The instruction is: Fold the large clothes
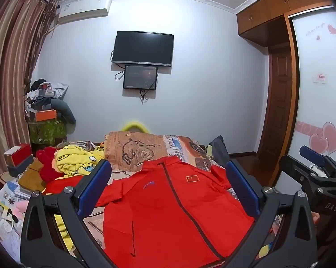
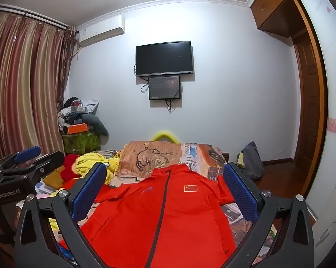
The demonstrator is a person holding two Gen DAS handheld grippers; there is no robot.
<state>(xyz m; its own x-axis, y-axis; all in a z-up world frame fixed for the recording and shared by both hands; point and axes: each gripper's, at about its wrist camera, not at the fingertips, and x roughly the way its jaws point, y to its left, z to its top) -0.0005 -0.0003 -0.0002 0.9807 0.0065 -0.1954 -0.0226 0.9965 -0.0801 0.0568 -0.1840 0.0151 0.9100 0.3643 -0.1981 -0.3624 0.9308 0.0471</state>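
No fold is seen yet in the red jacket (image 1: 168,201), which is spread front-up on the patterned bedspread (image 1: 132,149), its dark zip closed down the middle and its collar turned toward the far wall, where the television (image 1: 143,48) is mounted. One sleeve is laid out to the side of the body nearer the curtains, and the other is partly seen on the side nearer the wardrobe, so the garment is judged to be flattened and ready, with every fold still to be made. Beyond the jacket's curtain-side sleeve, a yellow garment (image 1: 78,160) and something red and fluffy (image 1: 48,165) are piled, well clear of the jacket's body. Both tools are held above the jacket's lower half, aimed slightly downward toward its collar. The left gripper (image 1: 168,185) is spread wide with nothing pinched, cloth being seen only beneath the gap; the right gripper (image 2: 165,189) is likewise spread wide and holds nothing. Neither tool is seen touching the fabric. The work is judged to be at its very start: sleeves are left to be brought in, and the body is left to be doubled over.
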